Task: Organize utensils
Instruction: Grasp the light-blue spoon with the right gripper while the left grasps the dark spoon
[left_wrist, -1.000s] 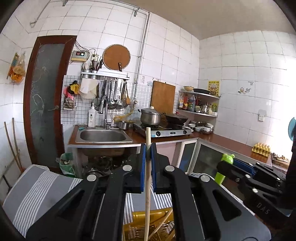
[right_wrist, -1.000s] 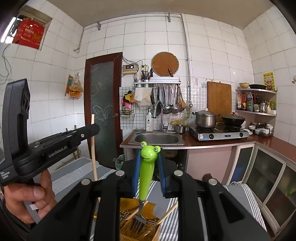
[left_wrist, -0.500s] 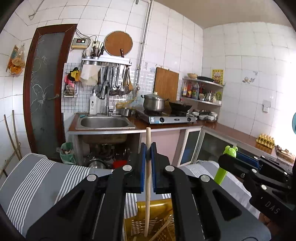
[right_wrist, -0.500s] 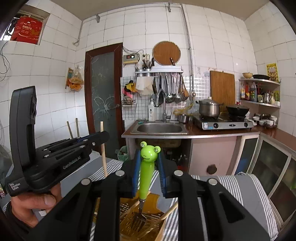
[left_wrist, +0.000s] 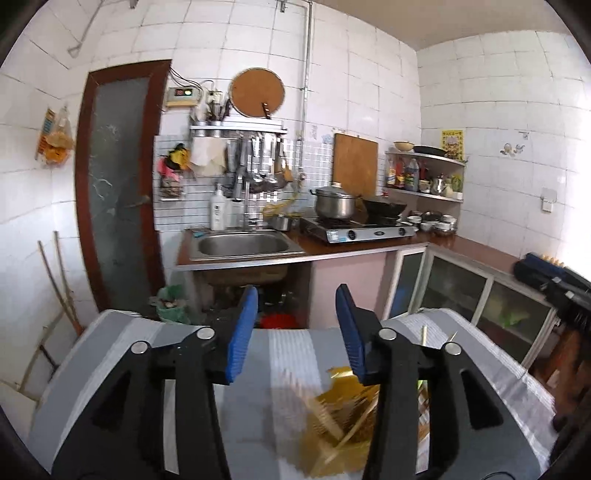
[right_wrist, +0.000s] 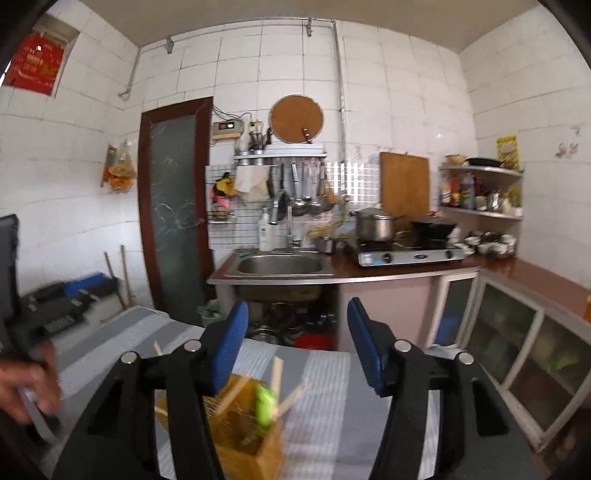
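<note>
Grey striped tablecloth (right_wrist: 325, 387) fills the space under both grippers. The yellow mesh utensil basket (right_wrist: 243, 435) sits below the right gripper (right_wrist: 297, 345), already holding wooden chopsticks (right_wrist: 275, 369) and the frog-topped green fork (right_wrist: 266, 404). Both grippers' jaws have just been opening, nothing between them (left gripper (left_wrist: 295, 332) too). Looks mostly done.

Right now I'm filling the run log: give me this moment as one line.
left gripper: open, jaws just opened, empty | right gripper: open, jaws just opened, empty | green fork, chopsticks: in yellow holder
</note>
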